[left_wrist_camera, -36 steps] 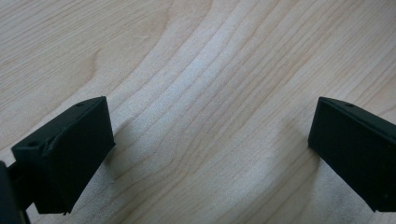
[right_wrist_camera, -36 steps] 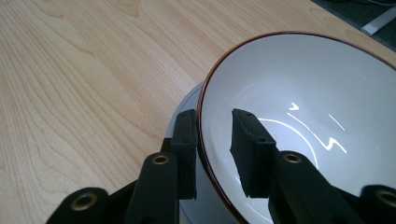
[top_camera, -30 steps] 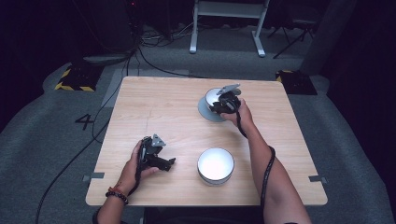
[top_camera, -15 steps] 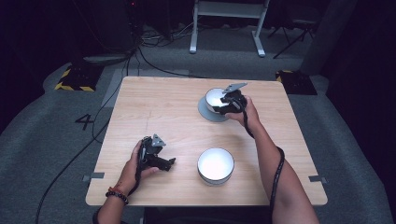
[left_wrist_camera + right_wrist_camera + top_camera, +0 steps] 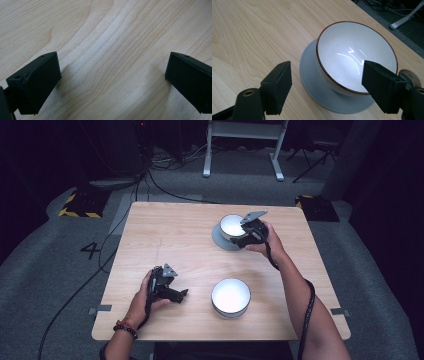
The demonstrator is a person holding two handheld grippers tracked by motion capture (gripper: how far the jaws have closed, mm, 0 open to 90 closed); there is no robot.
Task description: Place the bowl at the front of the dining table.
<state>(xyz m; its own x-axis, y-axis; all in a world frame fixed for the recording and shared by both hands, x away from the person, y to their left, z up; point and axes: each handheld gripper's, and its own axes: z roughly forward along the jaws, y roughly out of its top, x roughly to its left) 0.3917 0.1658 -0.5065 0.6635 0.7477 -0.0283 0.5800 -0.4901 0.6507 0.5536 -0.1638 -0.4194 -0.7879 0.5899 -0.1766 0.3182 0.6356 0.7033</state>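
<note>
The right claw [image 5: 325, 93], its jaws just opened wide and holding nothing, stood beside the white bowl [image 5: 354, 62] on the grey saucer [image 5: 312, 82], while the left claw [image 5: 112, 82] gaped empty over the table [image 5: 105, 37].

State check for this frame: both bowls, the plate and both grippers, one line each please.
Far bowl: upright, empty, on the plate, released.
Grey plate: flat on the table, under that bowl.
Near bowl: upright, empty, untouched.
Right gripper: just opened, holding nothing.
Left gripper: open, empty.

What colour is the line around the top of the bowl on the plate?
Dark reddish-brown, around the rim of the white bowl on the grey plate; the right gripper view shows it best.
</note>
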